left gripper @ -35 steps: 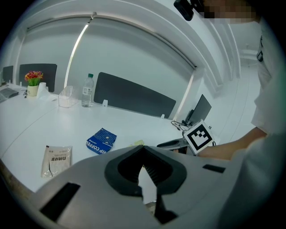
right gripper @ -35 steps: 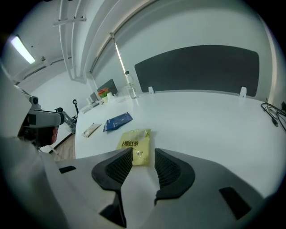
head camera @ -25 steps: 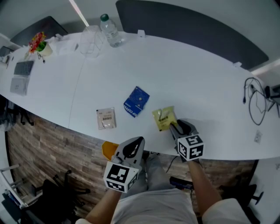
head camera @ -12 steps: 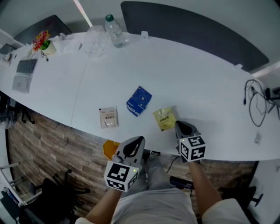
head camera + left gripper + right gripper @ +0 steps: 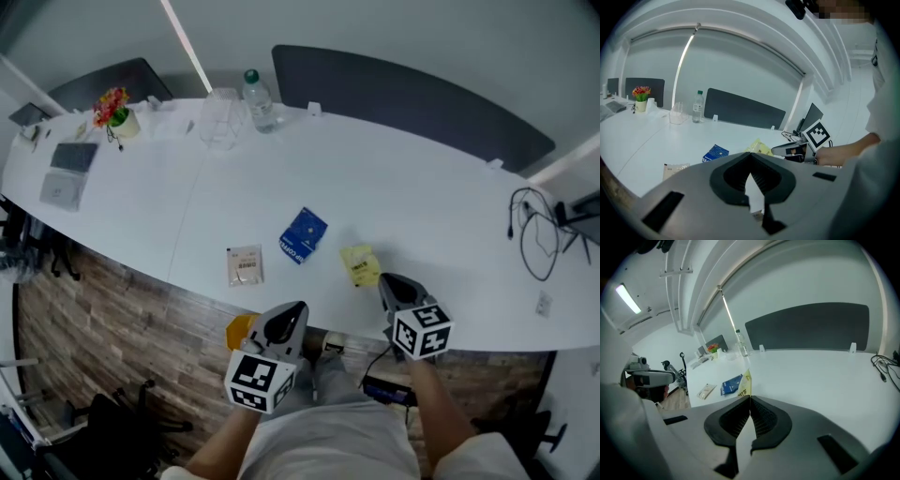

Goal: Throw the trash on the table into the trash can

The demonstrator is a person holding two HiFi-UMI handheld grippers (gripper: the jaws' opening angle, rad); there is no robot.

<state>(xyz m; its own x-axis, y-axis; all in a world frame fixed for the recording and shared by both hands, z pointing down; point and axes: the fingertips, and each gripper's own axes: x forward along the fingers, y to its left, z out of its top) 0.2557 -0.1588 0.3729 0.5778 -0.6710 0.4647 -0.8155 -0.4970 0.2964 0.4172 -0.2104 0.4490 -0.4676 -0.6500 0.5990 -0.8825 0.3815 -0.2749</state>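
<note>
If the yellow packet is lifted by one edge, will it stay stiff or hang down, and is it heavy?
Probably light: the yellow packet looks thin and flat. Likely fairly stiff, since it stands edge-up from the shut right claw without drooping. Held only at its edge, it might twist or slip.

The left claw [image 5: 298, 307] is held low in front of the torso, short of the near edge of the surface [image 5: 441, 216]. It points forward and a little to the right, and its jaws are pressed together on themselves. The left forearm [image 5: 217, 452] runs back bare toward the body. The right claw [image 5: 382, 278] reaches farther out, its tip over the surface's near edge and its jaws clamped on an edge of the yellow packet [image 5: 360, 265]. The right forearm [image 5: 433, 412] is stretched forward, and the two claws sit well apart
</note>
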